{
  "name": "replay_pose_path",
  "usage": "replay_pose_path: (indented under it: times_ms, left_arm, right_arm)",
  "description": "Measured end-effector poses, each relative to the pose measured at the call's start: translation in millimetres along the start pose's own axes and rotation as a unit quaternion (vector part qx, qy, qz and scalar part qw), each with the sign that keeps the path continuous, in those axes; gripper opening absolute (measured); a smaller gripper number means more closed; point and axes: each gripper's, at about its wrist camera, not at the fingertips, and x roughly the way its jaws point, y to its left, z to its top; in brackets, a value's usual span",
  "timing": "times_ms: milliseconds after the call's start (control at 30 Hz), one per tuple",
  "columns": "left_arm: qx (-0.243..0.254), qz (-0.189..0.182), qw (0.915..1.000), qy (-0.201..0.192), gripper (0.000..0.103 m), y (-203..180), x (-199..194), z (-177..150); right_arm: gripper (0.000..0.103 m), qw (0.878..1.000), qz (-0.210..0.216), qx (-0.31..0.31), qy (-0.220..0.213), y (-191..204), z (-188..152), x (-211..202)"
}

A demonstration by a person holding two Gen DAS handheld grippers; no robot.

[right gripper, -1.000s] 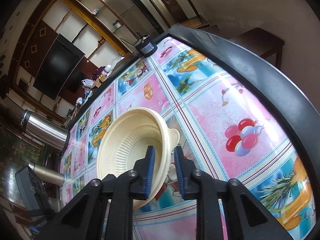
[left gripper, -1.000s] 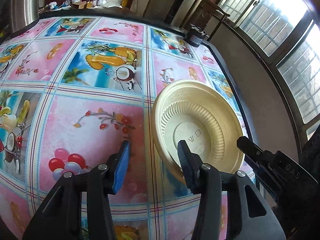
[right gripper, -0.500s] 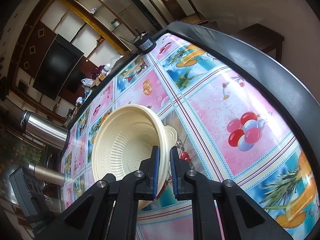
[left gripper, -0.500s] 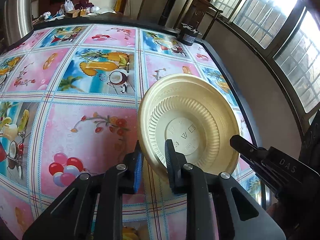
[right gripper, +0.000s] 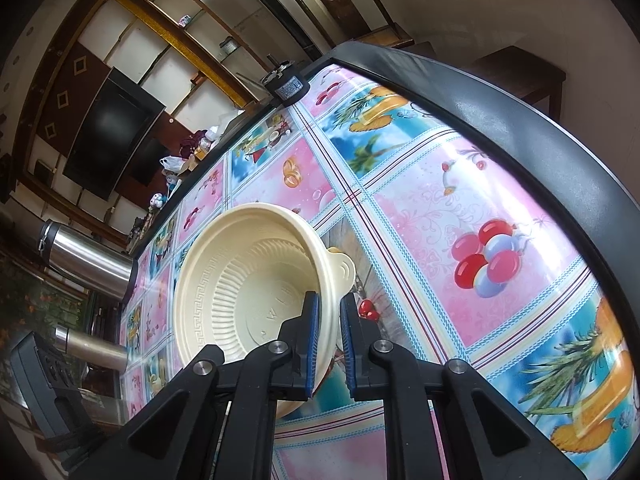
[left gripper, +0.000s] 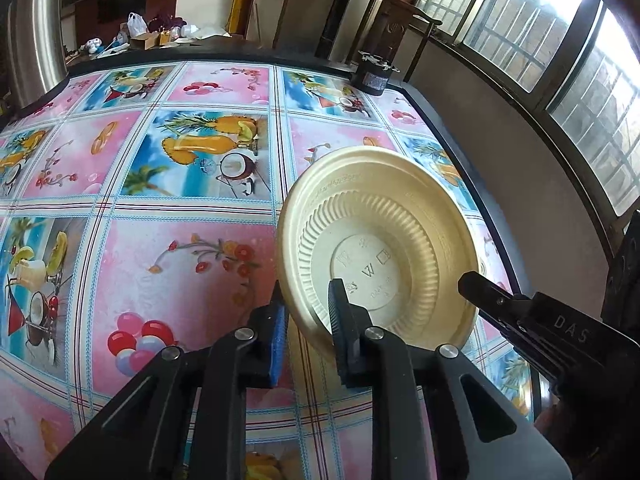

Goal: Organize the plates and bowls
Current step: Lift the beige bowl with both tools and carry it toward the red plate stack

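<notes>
One cream plastic bowl is tipped up on edge above the patterned tablecloth. The left wrist view shows its ribbed underside; the right wrist view shows the inside of the bowl. My left gripper is shut on the bowl's lower left rim. My right gripper is shut on the bowl's wall beside a small tab handle. The right gripper's black body reaches the bowl's right edge in the left wrist view.
A small black cylinder stands at the table's far right corner. Steel flasks stand at the far left. The table's dark edge runs close on the right, with a chair and windows beyond. Clutter lies past the far end.
The left jaws, wide apart a second ago, have closed onto the bowl's rim. The right jaws have tightened on its wall. The bowl has tipped up more steeply.
</notes>
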Motion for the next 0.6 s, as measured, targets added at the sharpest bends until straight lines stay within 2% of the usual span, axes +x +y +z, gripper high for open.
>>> replay_pose_path:
  times_ms: [600]
  left_arm:
    - [0.010, 0.014, 0.9998, -0.004, 0.017, -1.9, -6.6, -3.0]
  right_arm:
    - [0.012, 1.000, 0.008, 0.016, 0.018, -5.4, -9.5, -1.6]
